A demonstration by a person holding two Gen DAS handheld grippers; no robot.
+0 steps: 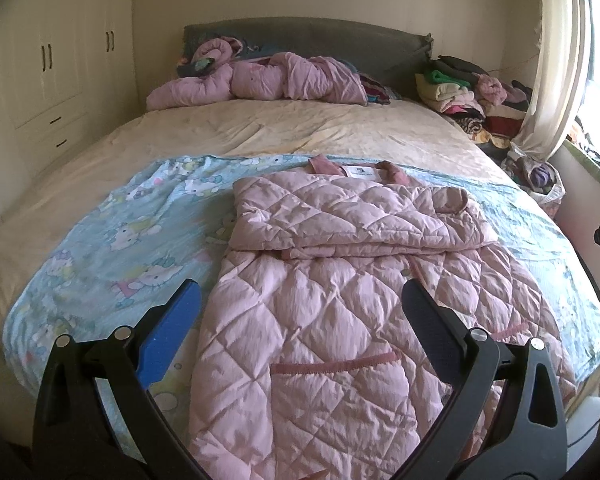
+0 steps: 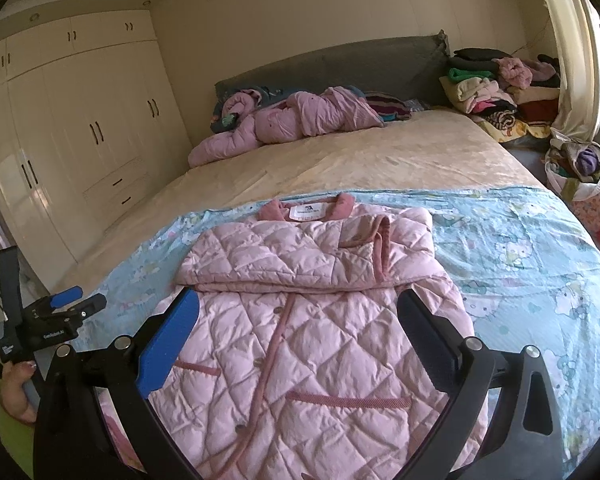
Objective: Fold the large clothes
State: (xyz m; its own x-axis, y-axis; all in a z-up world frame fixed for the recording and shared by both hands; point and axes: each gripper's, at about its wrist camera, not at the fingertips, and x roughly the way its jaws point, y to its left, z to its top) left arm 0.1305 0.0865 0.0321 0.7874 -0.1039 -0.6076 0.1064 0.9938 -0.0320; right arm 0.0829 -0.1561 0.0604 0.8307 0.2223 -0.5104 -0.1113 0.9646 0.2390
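A pink quilted jacket (image 1: 340,280) lies flat on a light blue cartoon sheet (image 1: 120,224) at the near end of the bed, collar away from me, both sleeves folded across the chest. It also shows in the right wrist view (image 2: 308,320). My left gripper (image 1: 302,296) is open and empty, held above the jacket's lower left part. My right gripper (image 2: 298,306) is open and empty above the jacket's lower middle. The left gripper also shows in the right wrist view (image 2: 66,306), at the far left, held in a hand.
A crumpled pink garment (image 1: 260,80) lies by the grey headboard (image 1: 308,36). Stacks of clothes (image 1: 472,88) sit at the bed's far right. A bag of clothes (image 2: 584,176) stands on the floor on the right. White wardrobes (image 2: 60,140) line the left wall.
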